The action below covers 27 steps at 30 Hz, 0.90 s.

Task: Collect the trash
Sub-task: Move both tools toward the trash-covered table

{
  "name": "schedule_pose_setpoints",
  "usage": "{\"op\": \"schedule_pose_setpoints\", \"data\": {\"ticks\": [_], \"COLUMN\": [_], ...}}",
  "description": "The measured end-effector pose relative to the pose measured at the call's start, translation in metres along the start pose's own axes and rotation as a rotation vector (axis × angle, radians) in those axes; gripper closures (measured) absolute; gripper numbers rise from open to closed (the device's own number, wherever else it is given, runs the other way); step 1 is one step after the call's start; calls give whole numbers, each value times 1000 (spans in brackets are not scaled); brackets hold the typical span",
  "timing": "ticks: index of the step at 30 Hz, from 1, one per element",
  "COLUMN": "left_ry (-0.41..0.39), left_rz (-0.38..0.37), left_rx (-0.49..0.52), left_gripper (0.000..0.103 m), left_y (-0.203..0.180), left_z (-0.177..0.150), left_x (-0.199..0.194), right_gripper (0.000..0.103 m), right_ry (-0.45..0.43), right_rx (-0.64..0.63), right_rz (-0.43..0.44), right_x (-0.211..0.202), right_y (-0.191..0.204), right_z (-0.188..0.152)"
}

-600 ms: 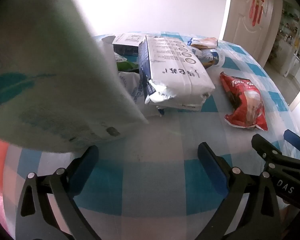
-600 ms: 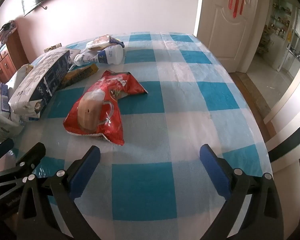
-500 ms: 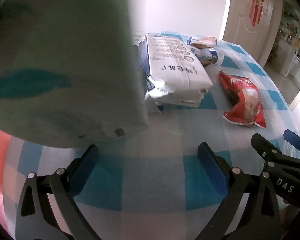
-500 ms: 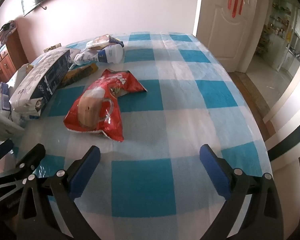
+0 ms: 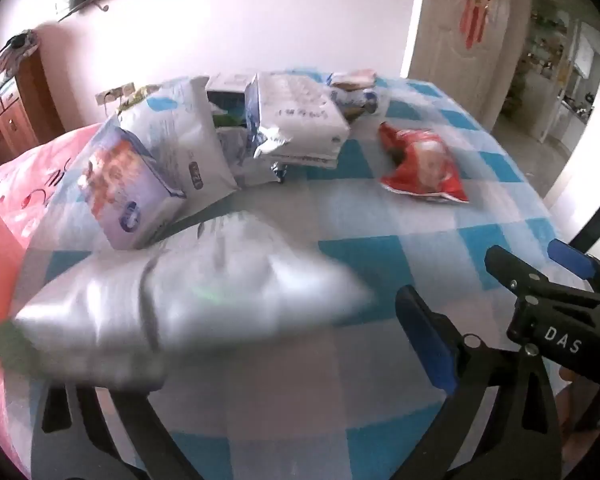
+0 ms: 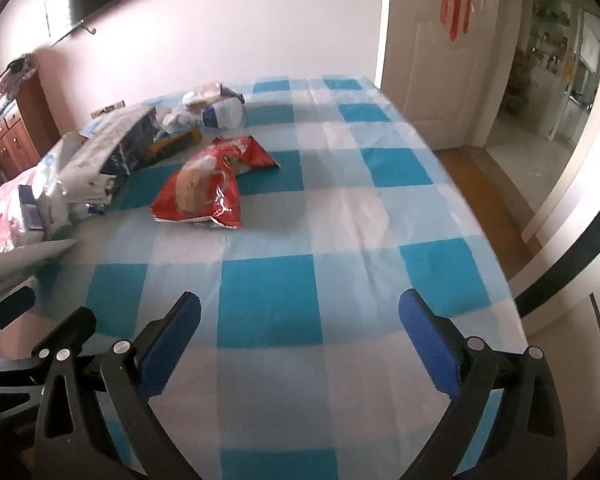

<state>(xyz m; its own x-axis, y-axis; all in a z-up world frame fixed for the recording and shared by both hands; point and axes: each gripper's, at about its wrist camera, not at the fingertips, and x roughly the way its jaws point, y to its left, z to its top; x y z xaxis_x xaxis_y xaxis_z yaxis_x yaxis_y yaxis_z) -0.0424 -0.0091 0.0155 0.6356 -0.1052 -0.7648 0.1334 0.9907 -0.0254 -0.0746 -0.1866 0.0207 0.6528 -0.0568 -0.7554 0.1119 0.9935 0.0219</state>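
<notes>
Since the earlier frame, the silver bag (image 5: 188, 304) has dropped from upper left to low across the left gripper (image 5: 284, 356), blurred; jaws are spread wide, whether the bag is gripped cannot be told. Right gripper (image 6: 296, 344) is held wide and empty over the checked tablecloth (image 6: 340, 216). Red snack bag (image 6: 208, 184) is seen mid-table, white packages (image 5: 292, 120) piled beyond, near the pink bag (image 5: 16, 184)
</notes>
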Motion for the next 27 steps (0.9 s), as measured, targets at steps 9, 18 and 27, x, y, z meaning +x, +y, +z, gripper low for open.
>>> {"op": "schedule_pose_setpoints", "data": {"ticks": [9, 18, 27], "left_ry": [-102, -207, -256], "left_rz": [-13, 27, 63], "left_rx": [7, 2, -20], "left_gripper": [4, 4, 4], "left_y": [9, 27, 45], "left_z": [-4, -8, -10], "left_x": [-56, -102, -136], "right_gripper": [5, 5, 5], "right_ry": [-110, -212, -280], "right_rx": [33, 2, -71], "right_rz": [24, 29, 45], "right_x": [-51, -98, -132], "right_y": [-1, 17, 40], "right_z": [-2, -3, -9]}}
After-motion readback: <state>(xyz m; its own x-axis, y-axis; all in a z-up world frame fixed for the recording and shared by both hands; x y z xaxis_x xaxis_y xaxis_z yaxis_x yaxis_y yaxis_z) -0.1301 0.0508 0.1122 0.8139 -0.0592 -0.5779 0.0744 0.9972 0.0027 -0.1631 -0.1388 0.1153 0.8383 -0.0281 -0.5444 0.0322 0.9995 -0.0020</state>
